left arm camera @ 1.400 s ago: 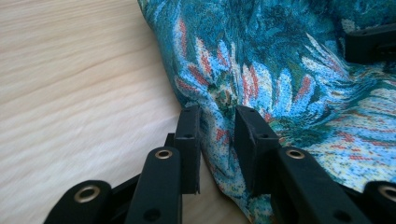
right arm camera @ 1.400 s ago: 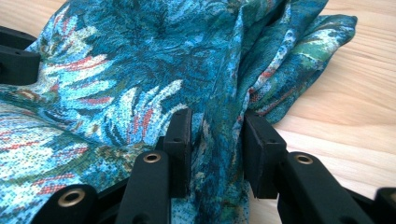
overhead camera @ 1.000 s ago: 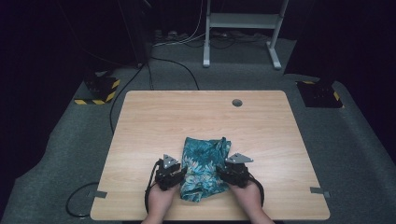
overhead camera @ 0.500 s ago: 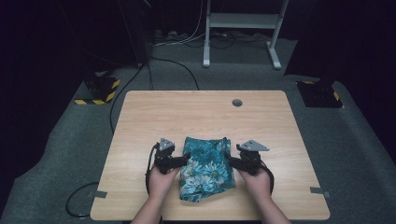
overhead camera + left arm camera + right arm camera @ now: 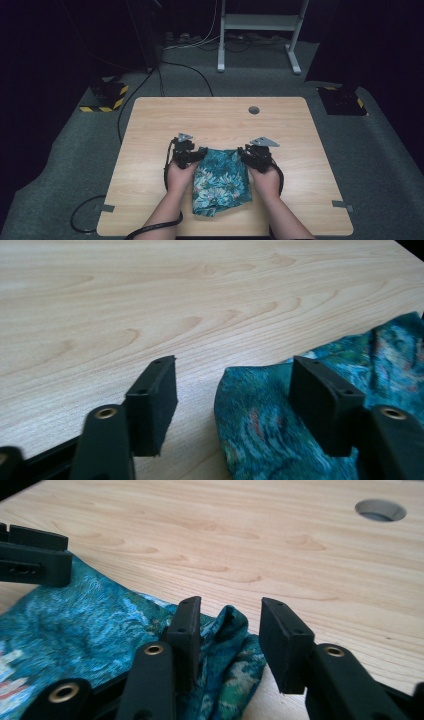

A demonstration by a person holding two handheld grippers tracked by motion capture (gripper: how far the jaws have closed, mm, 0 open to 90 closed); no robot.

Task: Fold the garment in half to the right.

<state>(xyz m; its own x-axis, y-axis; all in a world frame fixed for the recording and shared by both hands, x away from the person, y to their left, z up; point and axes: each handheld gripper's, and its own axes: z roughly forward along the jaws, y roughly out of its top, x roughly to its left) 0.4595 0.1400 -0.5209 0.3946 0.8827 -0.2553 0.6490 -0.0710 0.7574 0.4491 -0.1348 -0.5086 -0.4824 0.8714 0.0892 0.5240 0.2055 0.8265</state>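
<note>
Up high, the camera looks down on the whole wooden table point(image 5: 150, 130) and both hands. The left gripper point(image 5: 196, 156) sits at the left top corner of a folded cloth point(image 5: 220, 182), and the right gripper point(image 5: 246, 152) sits at the right top corner. The cloth lies on the near middle of the table, between the two hands. From up there you can see a small round hole point(image 5: 254, 110) in the table farther back, and the grey floor with cables around it.

Close up, the left gripper view shows what the high view cannot. The left gripper point(image 5: 232, 390) has its jaws apart, and they have just been closing. A corner of the cloth point(image 5: 260, 425) lies between them, near the right jaw, but the pads do not press on it.

The right gripper view shows the right gripper point(image 5: 230, 627) with its jaws apart too, and they have just been closing. A raised fold of the cloth point(image 5: 227, 630) sits between them, right by the left jaw, and it is not pinched. Farther off on the left, the other gripper point(image 5: 32, 557) rests at the cloth's edge. The round hole point(image 5: 380, 510) shows at the top right.

The cloth is teal blue with a flower print in pale and green spots. It is folded and a bit wrinkled.
</note>
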